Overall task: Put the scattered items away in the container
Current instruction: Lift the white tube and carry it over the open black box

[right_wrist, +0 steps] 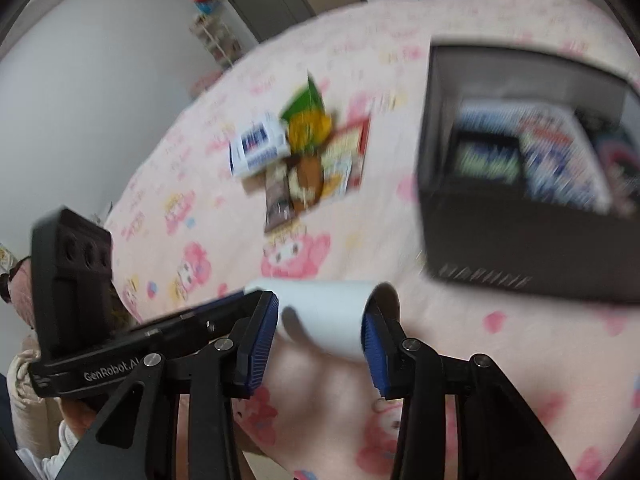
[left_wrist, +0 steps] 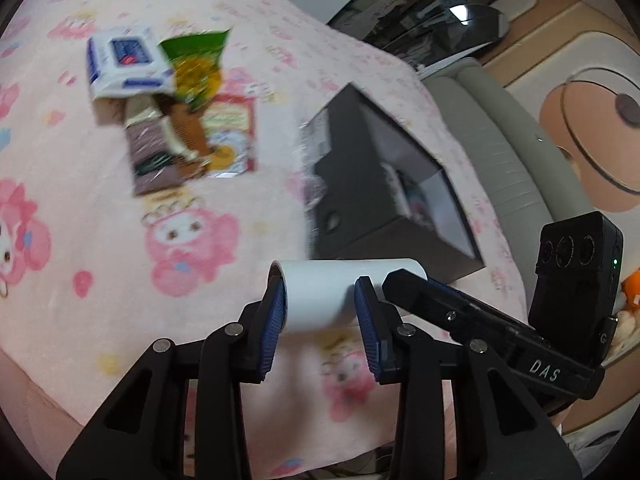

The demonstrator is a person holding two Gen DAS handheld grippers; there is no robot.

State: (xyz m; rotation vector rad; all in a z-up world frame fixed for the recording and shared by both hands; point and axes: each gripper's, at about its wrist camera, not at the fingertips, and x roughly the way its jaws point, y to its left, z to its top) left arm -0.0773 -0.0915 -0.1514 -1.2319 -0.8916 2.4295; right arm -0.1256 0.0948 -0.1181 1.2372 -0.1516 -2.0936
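A white roll (left_wrist: 332, 296) is held between both grippers above the pink bed. My left gripper (left_wrist: 320, 300) is shut on one end of it; my right gripper (right_wrist: 320, 316) is shut on the other end (right_wrist: 328, 316). The right gripper's body (left_wrist: 500, 328) shows in the left wrist view; the left gripper's body (right_wrist: 120, 340) shows in the right wrist view. A black box (left_wrist: 384, 184) lies open just beyond the roll with packets inside (right_wrist: 540, 152). A pile of snack packets (left_wrist: 176, 108) lies farther off on the blanket, also in the right wrist view (right_wrist: 304, 156).
The pink cartoon-print blanket (left_wrist: 120, 248) covers the bed. A grey padded bed edge (left_wrist: 500, 152) and a round rug (left_wrist: 592, 128) lie to the right. A white wall (right_wrist: 80, 100) and a small shelf (right_wrist: 212, 36) stand to the left.
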